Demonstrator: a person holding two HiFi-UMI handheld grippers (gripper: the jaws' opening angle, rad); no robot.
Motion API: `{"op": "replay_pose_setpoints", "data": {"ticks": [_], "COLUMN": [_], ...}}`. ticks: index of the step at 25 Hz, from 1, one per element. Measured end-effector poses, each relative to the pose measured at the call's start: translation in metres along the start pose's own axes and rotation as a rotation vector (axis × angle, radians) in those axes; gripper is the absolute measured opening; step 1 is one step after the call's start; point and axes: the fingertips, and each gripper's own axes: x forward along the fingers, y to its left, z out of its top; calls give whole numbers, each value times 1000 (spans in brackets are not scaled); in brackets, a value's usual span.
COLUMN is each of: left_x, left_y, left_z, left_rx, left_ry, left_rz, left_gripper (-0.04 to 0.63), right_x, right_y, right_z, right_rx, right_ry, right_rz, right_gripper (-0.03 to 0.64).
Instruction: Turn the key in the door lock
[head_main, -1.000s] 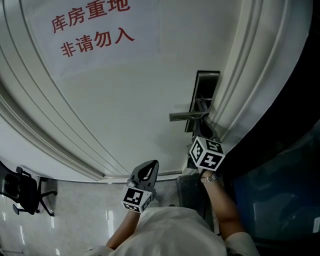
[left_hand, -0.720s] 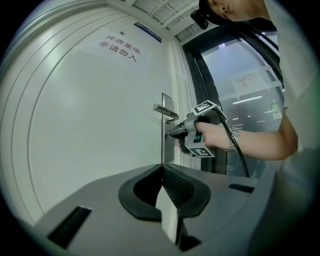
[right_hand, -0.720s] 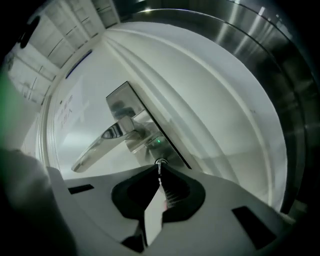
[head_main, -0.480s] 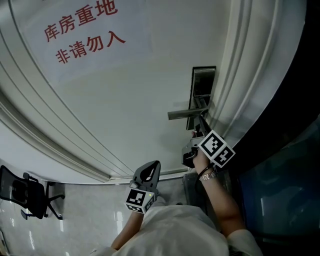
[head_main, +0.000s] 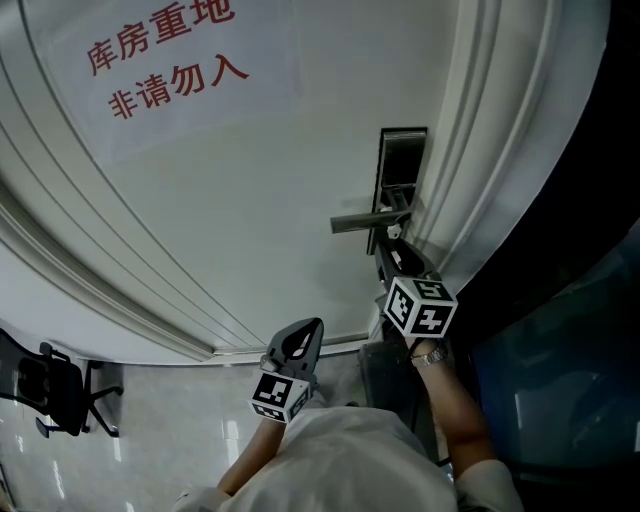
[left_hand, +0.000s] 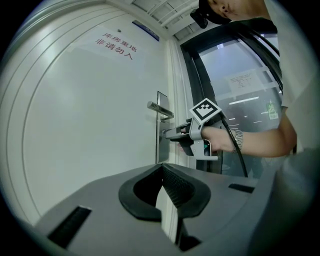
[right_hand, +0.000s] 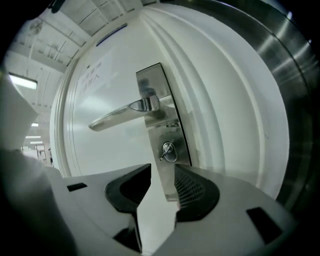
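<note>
- The key (right_hand: 168, 150) sits in the lock plate (right_hand: 159, 95) on the door (head_main: 250, 200), at 5 o'clock from the lever handle (right_hand: 120, 114).
- The right gripper (right_hand: 162, 172) hangs at 6 o'clock of the key. Its jaws have just been opening wide, with nothing between them.
- The left gripper (head_main: 305, 335), at 8 o'clock from the right one in the head view, has its jaws together and empty.

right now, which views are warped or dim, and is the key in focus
Head view: dim, mouldings on the door bow strongly, yet the red sign is legible. Left gripper view: heavy fisheye, black corners, bright glass on the right. Right gripper view: same fisheye; key and handle are reasonably sharp.
</note>
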Motion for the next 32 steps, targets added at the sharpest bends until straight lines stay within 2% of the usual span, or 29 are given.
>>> {"op": "replay_pose_setpoints", "data": {"ticks": [9, 14, 16, 21, 28, 30, 32], "left_x": [-1, -3, -4, -8, -8, -8, -8], "left_y": [-6, -7, -7, -3, -1, -1, -2], "left_z": [-2, -1, -1, -2, 1, 2, 1], "left_rx": [-5, -9, -7, -12, -8, -6, -7], "left_ry": [-1, -15, -16, -16, -27, -31, -29], "left_rz": [-23, -21, -22, -11, -11, -13, -12], "left_gripper": [6, 6, 6, 6, 6, 6, 6], "right_x": [-9, -8, -6, -6, 5, 9, 12], "right_y": [-9, -1, -1, -3, 6, 8, 7], "right_z": [5, 8, 8, 14, 13, 11, 11], "right_rx": [-607, -1049, -1181, -1362, -1589, -1638, -1644], "right_ry": [76, 101, 105, 82, 112, 114, 120], "right_rz": [-130, -220, -261, -321, -309, -315, -333], "right_gripper": [123, 123, 123, 123, 121, 121, 110]}}
